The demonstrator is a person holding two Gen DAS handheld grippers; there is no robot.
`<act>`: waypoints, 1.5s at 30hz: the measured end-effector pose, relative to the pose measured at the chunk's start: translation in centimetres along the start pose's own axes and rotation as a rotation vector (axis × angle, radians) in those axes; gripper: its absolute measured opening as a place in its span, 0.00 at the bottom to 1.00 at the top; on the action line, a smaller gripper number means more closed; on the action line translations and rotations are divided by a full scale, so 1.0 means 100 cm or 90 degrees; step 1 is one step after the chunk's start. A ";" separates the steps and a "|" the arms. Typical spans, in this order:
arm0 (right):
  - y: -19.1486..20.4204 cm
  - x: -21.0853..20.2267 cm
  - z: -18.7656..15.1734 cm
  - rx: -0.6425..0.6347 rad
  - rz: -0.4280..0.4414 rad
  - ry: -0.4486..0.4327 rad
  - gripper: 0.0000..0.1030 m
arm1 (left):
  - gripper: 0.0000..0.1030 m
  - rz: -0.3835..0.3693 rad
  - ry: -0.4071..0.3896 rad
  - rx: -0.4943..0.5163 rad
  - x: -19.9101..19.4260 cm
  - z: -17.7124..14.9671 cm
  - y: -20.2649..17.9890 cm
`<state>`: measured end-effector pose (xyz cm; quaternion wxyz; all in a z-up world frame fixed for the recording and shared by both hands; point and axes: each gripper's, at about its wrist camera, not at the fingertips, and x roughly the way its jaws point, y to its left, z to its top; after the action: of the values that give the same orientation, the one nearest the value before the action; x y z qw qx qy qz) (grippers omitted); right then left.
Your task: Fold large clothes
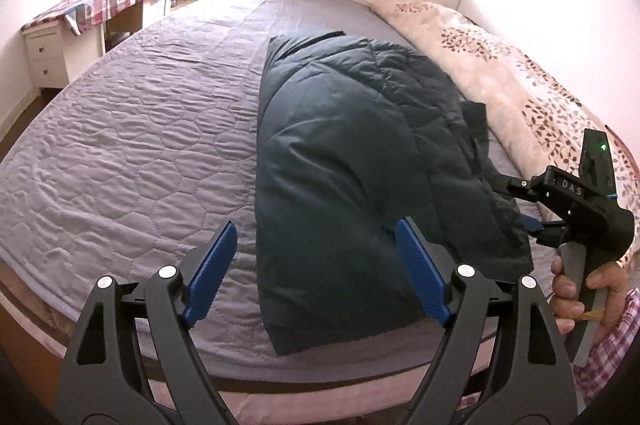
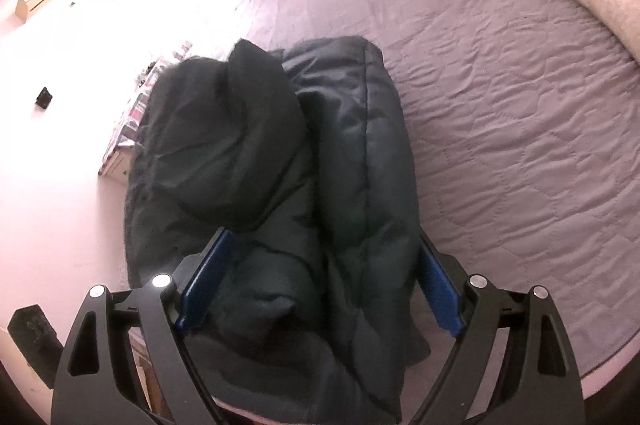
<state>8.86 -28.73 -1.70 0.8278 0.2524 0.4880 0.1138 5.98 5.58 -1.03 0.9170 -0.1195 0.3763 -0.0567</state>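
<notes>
Big Dark Jacket Half Folded on the Bed

Pink walls and bright window light fill the room, and a wide bed [image 1: 132, 129] with a gray quilted cover takes up most of it. On the far left stands a small table [image 1: 100, 1] with a checked cloth. A cream blanket with a leaf print [image 1: 500, 77] lies along the right side of the bed.

The puffy dark jacket [image 1: 344, 161] lies on the bed, near the close edge and just left of the blanket. It looks folded into a long, thick shape, with its near end reaching almost to the edge of the bed. It sits close to the person, likely so both tools can reach it easily.

The left gripper [image 1: 316, 265] hangs above the near end of the jacket. Its blue fingers [image 1: 214, 265] are wide apart and hold nothing. One finger is over the bare bed cover and the other is over the jacket, so it seems ready to come down on the left edge.

The right gripper [image 1: 520, 203] is at the right side of the jacket, held in the person's right hand [image 1: 596, 289]. It points left, into the cloth. From its own camera, its fingers [image 2: 440, 289] stand wide apart with a thick bundle of jacket between them. A rolled part, maybe a sleeve or hood, bulges up just past them. I cannot tell if the fingers press the cloth yet, but they are not closed on it.

My guess is that the right side is about to be gripped and folded over
</notes>
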 end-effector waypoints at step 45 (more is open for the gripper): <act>0.032 -0.105 -0.122 -0.157 0.002 -0.180 0.35 | 0.79 0.110 0.015 0.076 0.002 -0.078 0.001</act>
<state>-6.68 -26.84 3.03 0.9125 0.1632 0.3489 0.1375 0.64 4.30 -6.57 0.9195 -0.0306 0.3918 -0.0010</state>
